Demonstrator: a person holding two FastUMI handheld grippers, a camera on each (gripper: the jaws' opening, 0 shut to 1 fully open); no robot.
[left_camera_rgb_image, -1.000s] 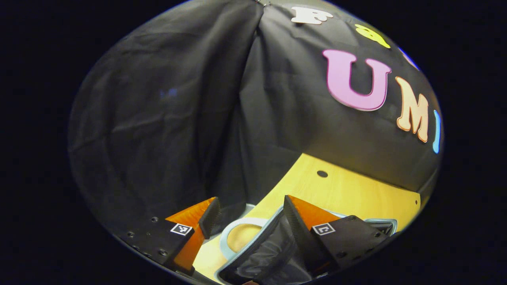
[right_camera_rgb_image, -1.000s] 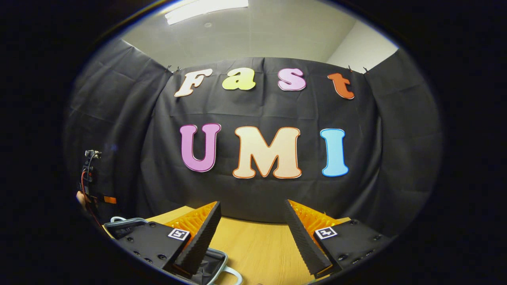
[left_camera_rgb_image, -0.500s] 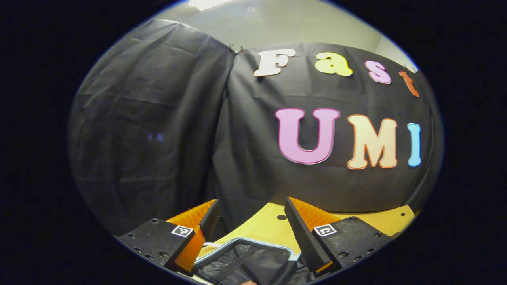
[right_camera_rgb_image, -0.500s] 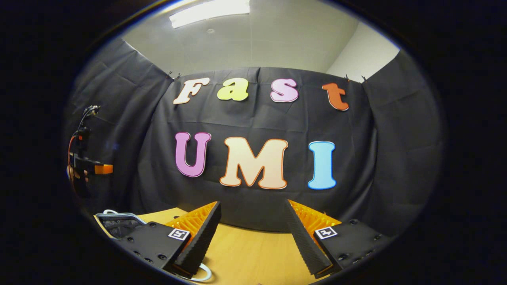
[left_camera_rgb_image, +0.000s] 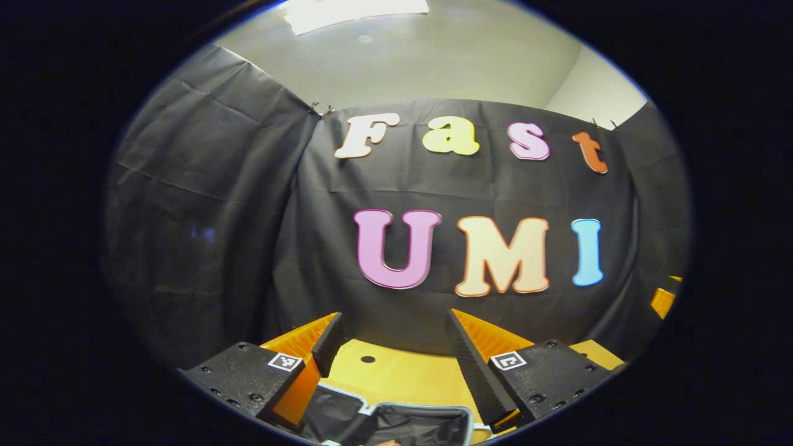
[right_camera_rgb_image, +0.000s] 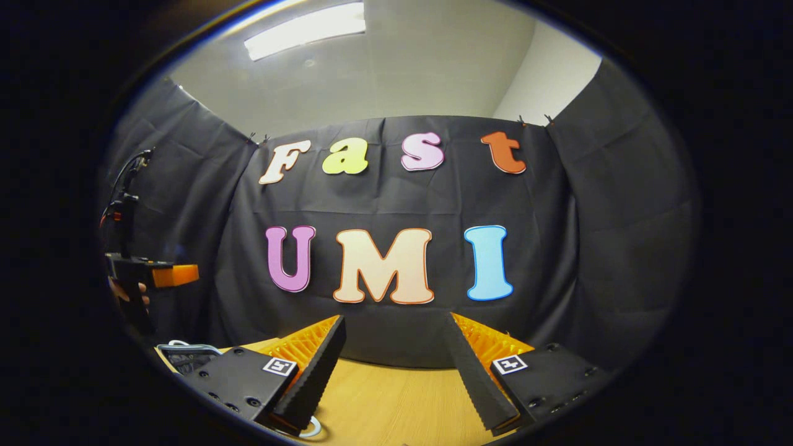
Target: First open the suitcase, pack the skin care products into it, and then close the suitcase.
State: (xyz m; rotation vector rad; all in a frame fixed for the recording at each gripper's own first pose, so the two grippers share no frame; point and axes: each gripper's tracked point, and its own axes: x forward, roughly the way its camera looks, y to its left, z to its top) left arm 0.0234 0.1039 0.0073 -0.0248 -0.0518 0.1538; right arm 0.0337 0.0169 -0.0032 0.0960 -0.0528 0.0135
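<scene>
Both tools gape wide, gripping nothing. Just below the left tool [left_camera_rgb_image: 393, 353], the suitcase [left_camera_rgb_image: 396, 424] lies open on the wooden surface [left_camera_rgb_image: 396, 375]. The right tool [right_camera_rgb_image: 396, 362] hovers with that suitcase [right_camera_rgb_image: 183, 358] at its left.

Both cameras sit low over the pale wooden tabletop [left_camera_rgb_image: 396, 375], facing the back wall of black cloth [right_camera_rgb_image: 396, 198] almost level and tilted slightly up, so the white ceiling [right_camera_rgb_image: 396, 68] shows above it. The right gripper view faces the wall squarely; the left gripper view looks from farther left. They share the wall, the ceiling, the tabletop and the open dark-lined, pale-rimmed suitcase [left_camera_rgb_image: 409, 424] at the bottom edge.
</scene>
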